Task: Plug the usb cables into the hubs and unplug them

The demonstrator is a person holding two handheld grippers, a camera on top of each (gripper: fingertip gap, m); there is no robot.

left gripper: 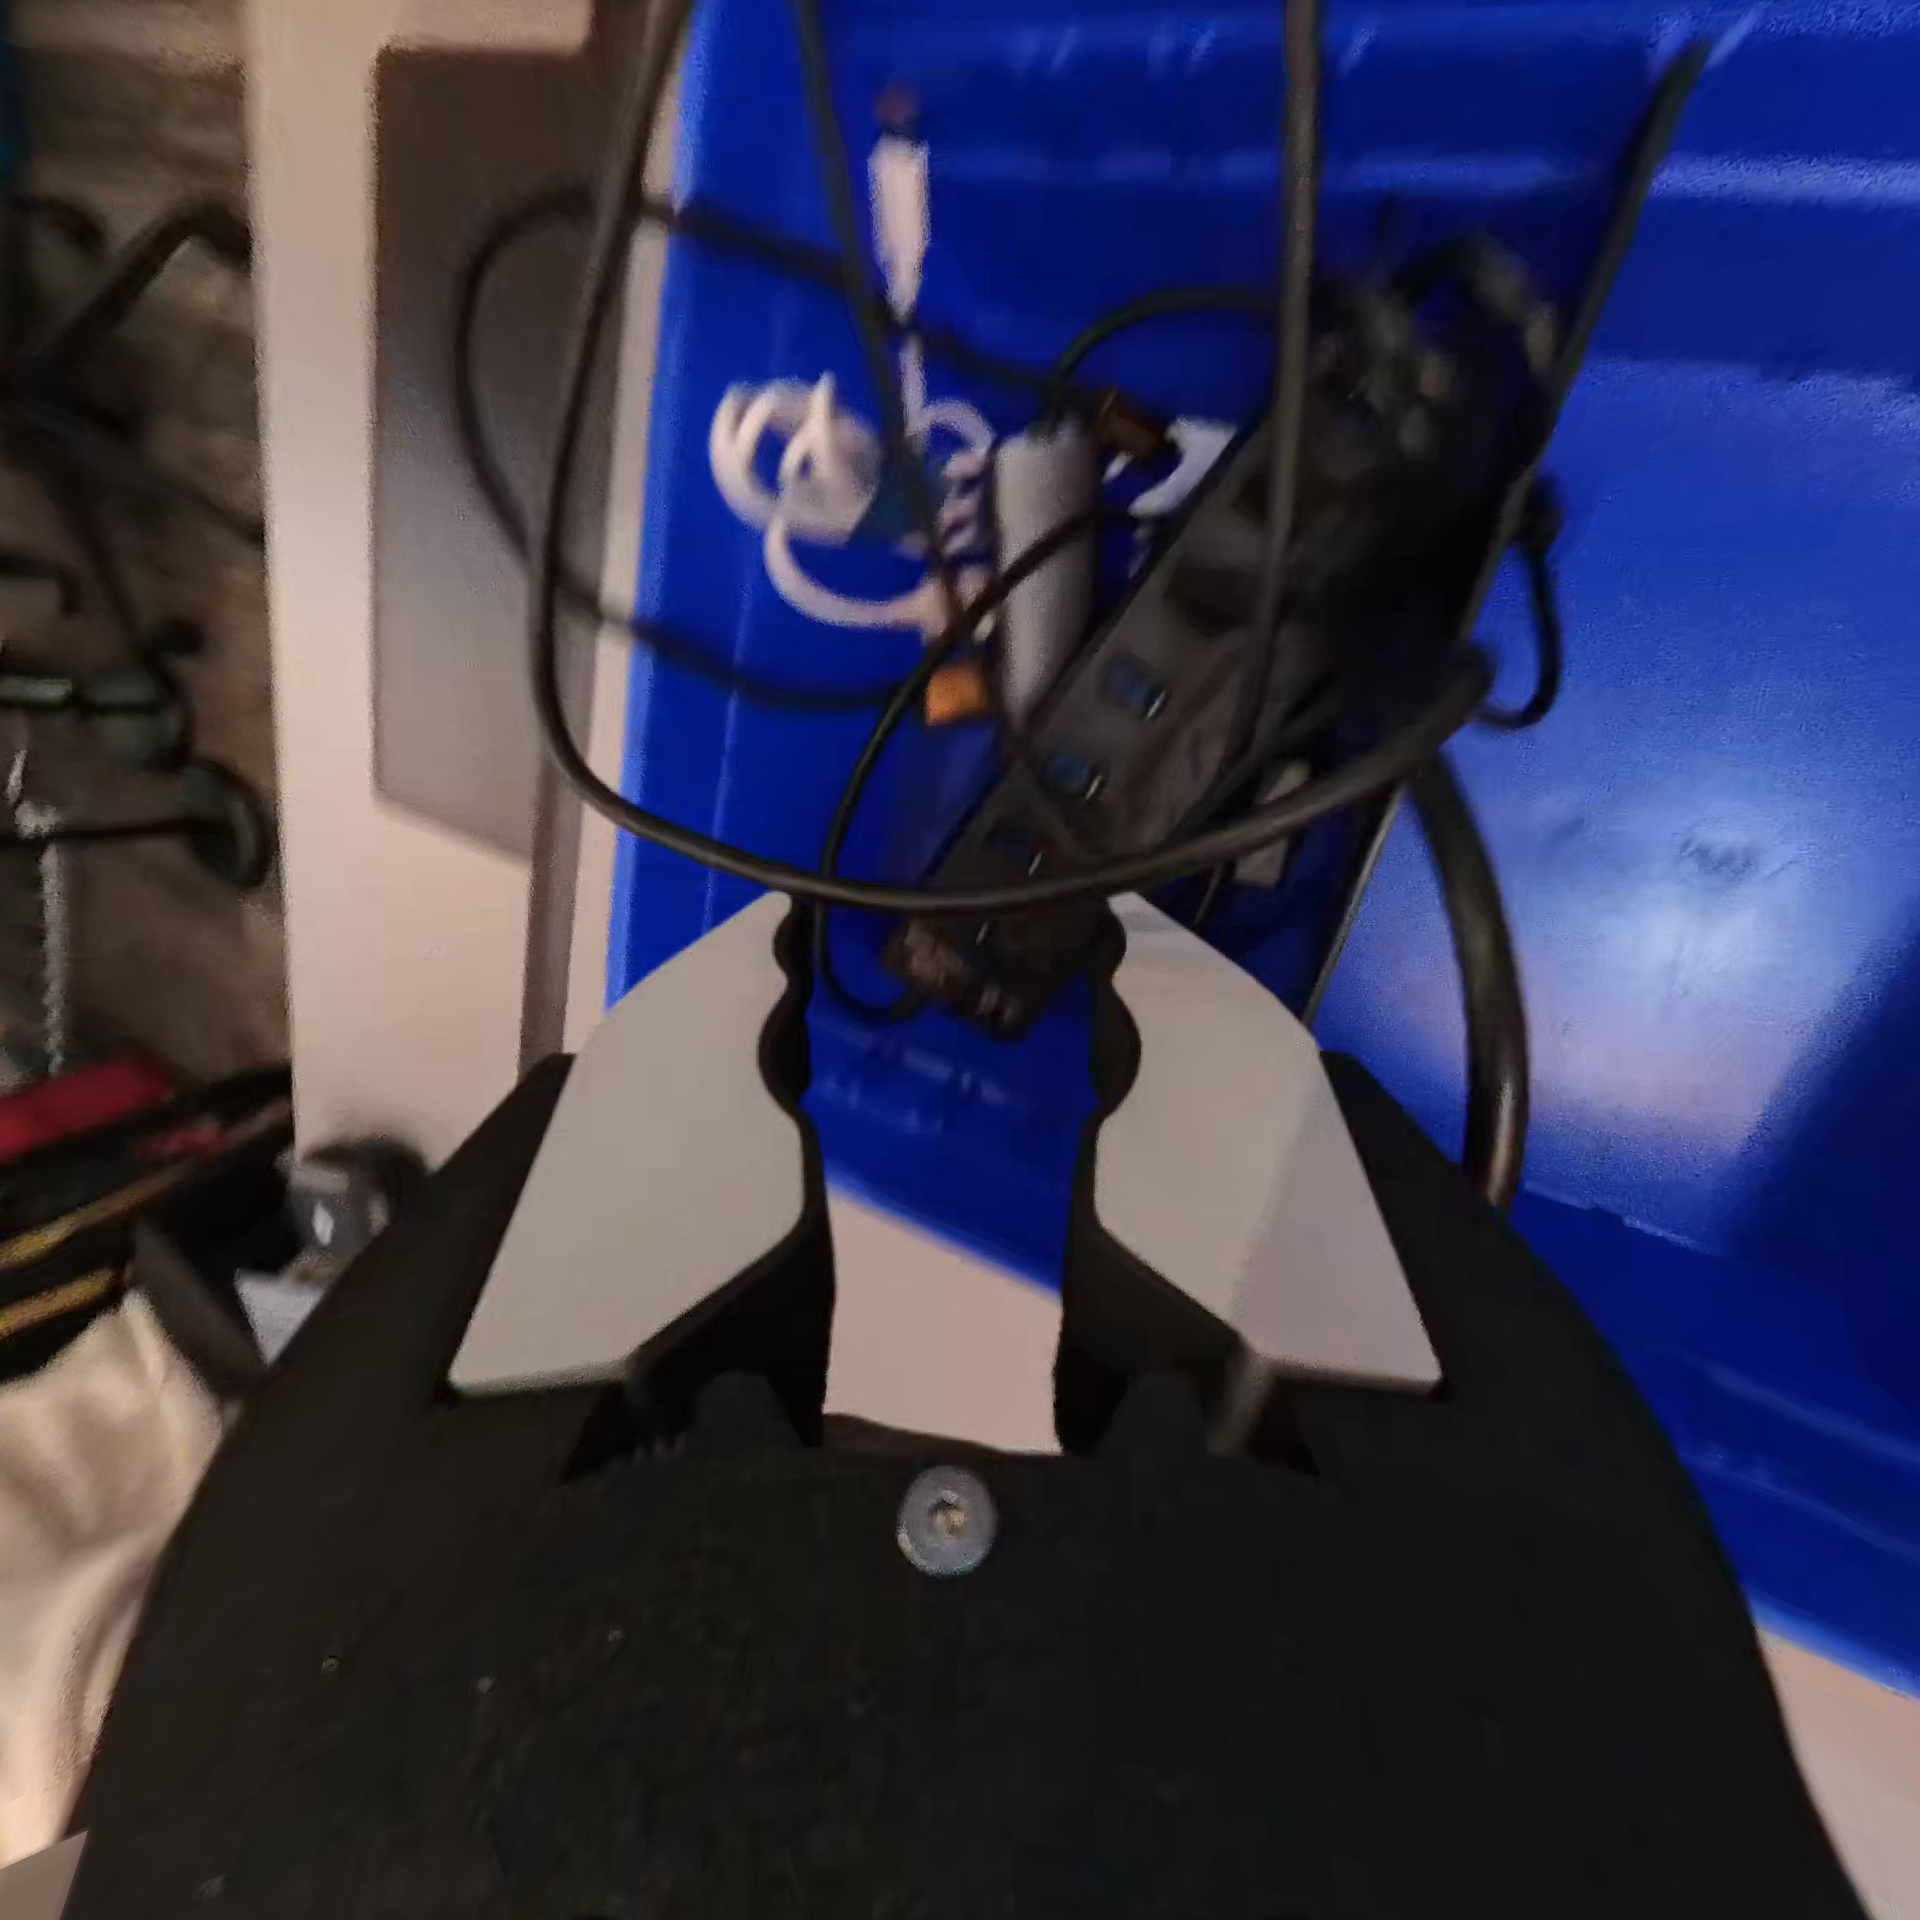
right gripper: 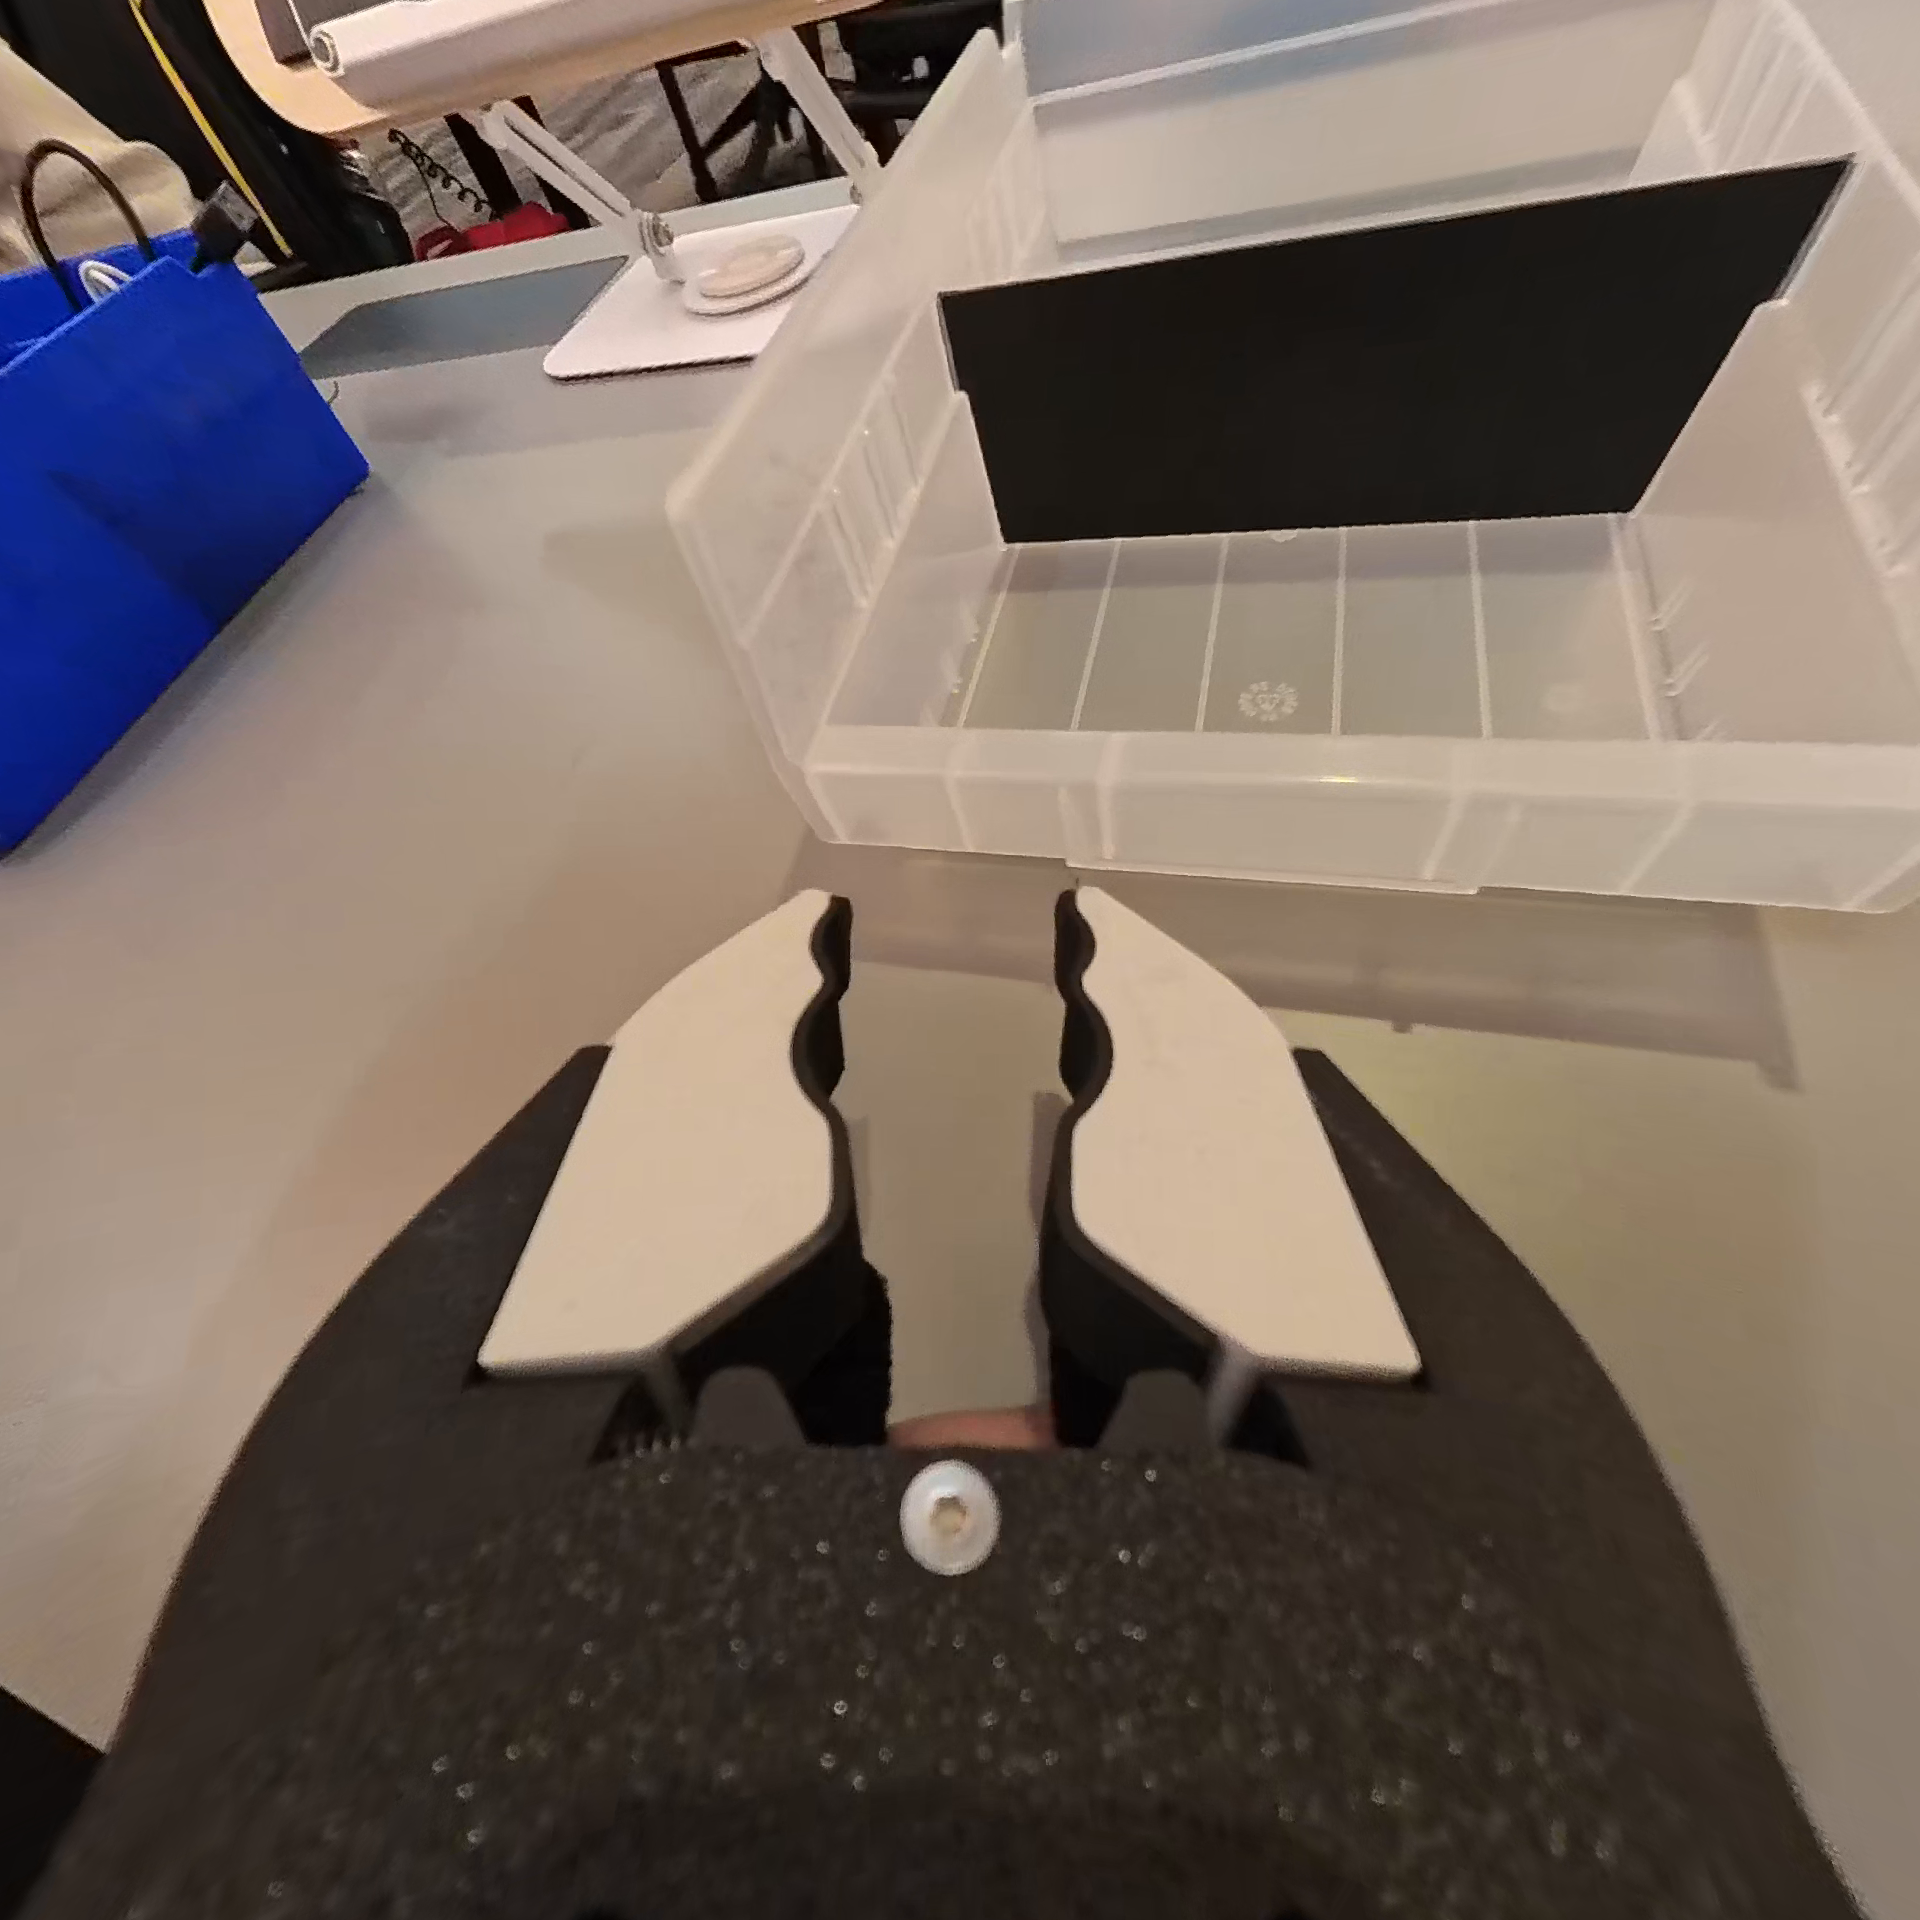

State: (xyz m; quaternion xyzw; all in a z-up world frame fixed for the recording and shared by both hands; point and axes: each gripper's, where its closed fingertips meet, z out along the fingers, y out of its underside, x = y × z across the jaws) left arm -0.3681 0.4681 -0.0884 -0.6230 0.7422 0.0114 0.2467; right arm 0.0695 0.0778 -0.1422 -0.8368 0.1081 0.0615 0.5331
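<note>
Through the left wrist view we look down into a blue bin (left gripper: 1662, 623) of smooth, glossy plastic, its floor catching a soft glare. Inside lies a long black hub (left gripper: 1174, 665), a slim matt bar with a row of blue-lined ports along its face, set at a slant. Thin black cables (left gripper: 582, 644) loop loosely over and around it, and a coiled white cable (left gripper: 800, 488) sits just beside a grey cylindrical piece (left gripper: 1034, 540) toward the far side (the whole picture is smeared by motion blur).

The left gripper (left gripper: 951, 951) has pale, flat-faced fingers (left gripper: 675, 1143) with wavy black rubber pads along their inner edges. Its jaws stand a moderate way apart, and the near end of the hub fills the gap at the tips; it seems to be pinched there, though the blur keeps us from being sure of contact on both pads.

In the right wrist view the right gripper (right gripper: 954, 914) hangs over a plain grey table (right gripper: 416, 831), jaws parted by a narrow gap with nothing between them and touching nothing. Just beyond its tips stands a clear, ribbed plastic bin (right gripper: 1247, 800) crossed by a flat black divider (right gripper: 1392, 374). The blue bin (right gripper: 145, 499) sits well apart at the left, a black cable (right gripper: 62, 197) arching above its rim.
</note>
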